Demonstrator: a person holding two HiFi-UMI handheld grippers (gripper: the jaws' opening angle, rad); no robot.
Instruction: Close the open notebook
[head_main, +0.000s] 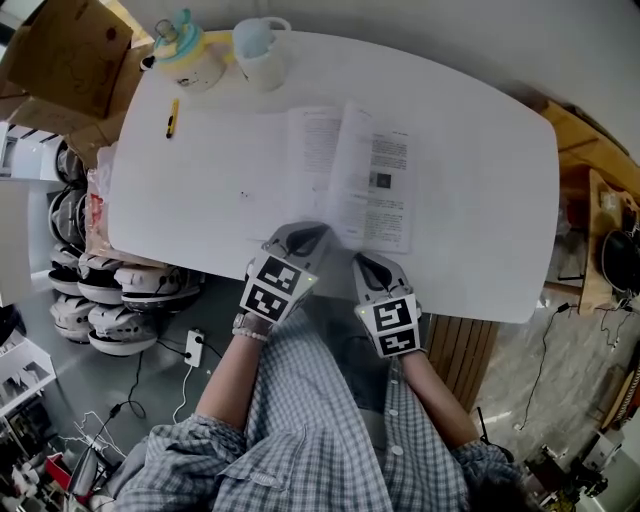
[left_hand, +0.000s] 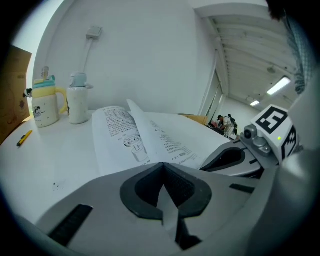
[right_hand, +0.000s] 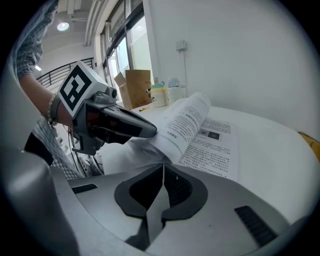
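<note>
Checked shirt sleeves fill the near part of the head view, and past them the white counter spreads to the far wall. On the counter the open notebook lies just beyond both tools. Its spine runs near to far, so its long axis points away from me and the pages fall off to left and right. A sheaf of leaves stands curled up along that spine, while the printed right page lies flat. The left tool is the nearer one. Its jaws are together and its tip sits right at the near edge of the raised leaves, and from the right gripper view, where paper bunches round the tip, I judge it is pinched on them. The right tool has its jaws closed on nothing and stops just short of the right page's near edge, apart from the paper. As I read it, the close turns on carrying those leaves across the spine to the right and down onto the flat page. The right tool sits near that landing spot but outside it. Far left on the counter, well apart from the notebook, are a yellow-lidded cup, a white mug and a small yellow pen.
</note>
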